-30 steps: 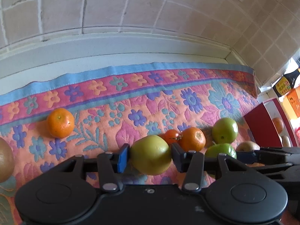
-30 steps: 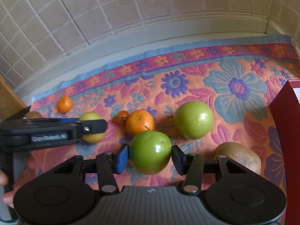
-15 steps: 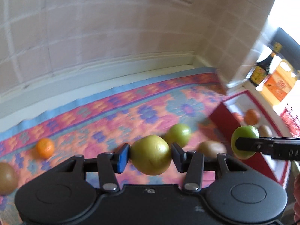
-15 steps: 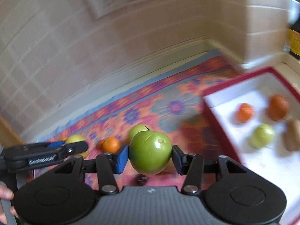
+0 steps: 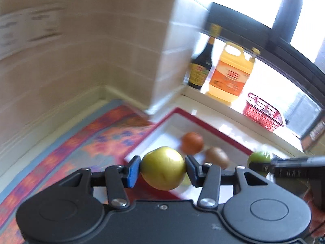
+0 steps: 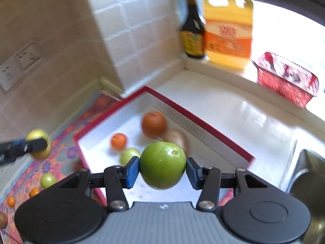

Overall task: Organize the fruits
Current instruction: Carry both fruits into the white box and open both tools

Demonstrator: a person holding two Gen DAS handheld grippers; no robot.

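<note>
**Both grippers carrying fruit over the red tray**

Nearest in the L wrist view: left gripper [image 5: 163,170], fingers pinching a yellow-green apple [image 5: 162,167] from both sides, pads tight on the skin. Apple is off the surface, held above the near edge of the red-rimmed tray [image 5: 213,125].

R wrist view, nearest: right gripper [image 6: 162,169], fingers clamped on a green apple [image 6: 162,165], stem end facing up twd the camera. It hangs above the tray's white floor, near the front.

Just past the green apple, inside the tray: a pale green fruit [image 6: 129,155] to its left, a small orange [image 6: 118,141] beyond that, a bigger dark orange [image 6: 153,124] further back, and a brown kiwi-like fruit [image 6: 176,139] touching the dark orange's right side, partly hidden by the held apple.

Left of the tray, on the floral cloth [image 6: 59,158]: a small green fruit [image 6: 48,180], two small orange ones [image 6: 34,192] near it, and a brown fruit at the frame edge. All blurred.

Further back: white counter [image 6: 233,118], then a ledge w/ a dark sauce bottle [image 6: 192,30], a yellow jug [image 6: 228,30] just beside it, and a red basket [image 6: 284,80] off to the right. Tiled wall [image 6: 61,40] behind, w/ sockets at left.
</note>
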